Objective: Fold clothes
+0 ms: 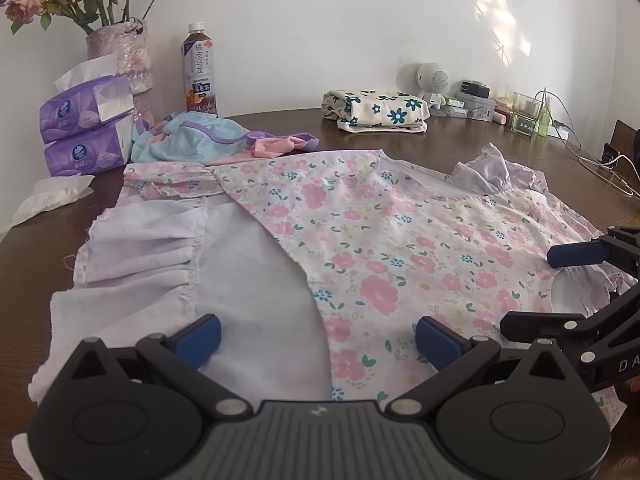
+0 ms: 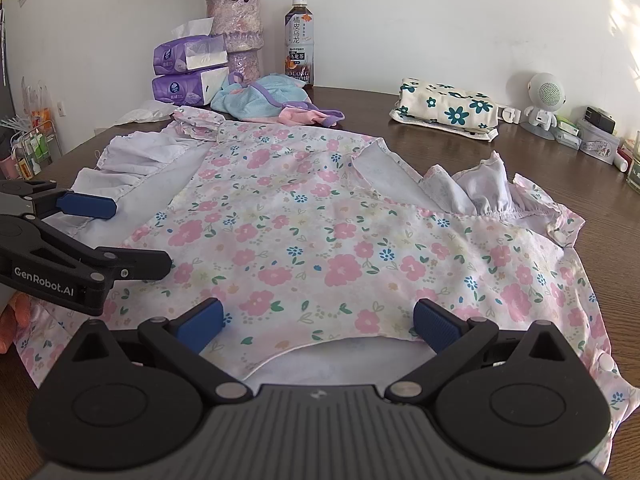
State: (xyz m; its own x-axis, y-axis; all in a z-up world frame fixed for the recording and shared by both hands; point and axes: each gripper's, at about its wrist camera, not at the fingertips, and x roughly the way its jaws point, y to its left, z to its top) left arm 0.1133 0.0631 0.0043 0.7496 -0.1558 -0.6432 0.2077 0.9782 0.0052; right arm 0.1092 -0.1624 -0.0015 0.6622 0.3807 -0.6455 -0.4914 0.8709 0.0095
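Right now both of your grippers hang with jaws spread wide and nothing between them, low over the near edge of the floral dress [image 1: 384,248] that lies flat on the brown table [image 1: 460,136]. The dress runs away from you, its long axis pointing toward the wall, with a ruffled sleeve out on each side. One panel is turned back on the left, so the pale lining [image 1: 248,280] shows there.

Your left gripper [image 1: 318,334] sits over the boundary where lining meets print; your right gripper [image 2: 318,322] sits over the printed cloth, just above its curved near edge. So the left one is nearer the turned-back left side and its ruffle [image 1: 136,248], and the right one is nearer the right sleeve [image 2: 492,196]. A next fold probably starts from whichever side you choose, and each hand has its own side close by.

From the left wrist you see most of the exposed lining and the right gripper coming in from the right edge. From the right wrist you see the bunched right sleeve clearly, and the left gripper off to the left.

Behind the dress, a blue and pink garment [image 2: 264,96] lies in a heap and a folded cloth with blue flowers [image 2: 444,110] sits well apart.
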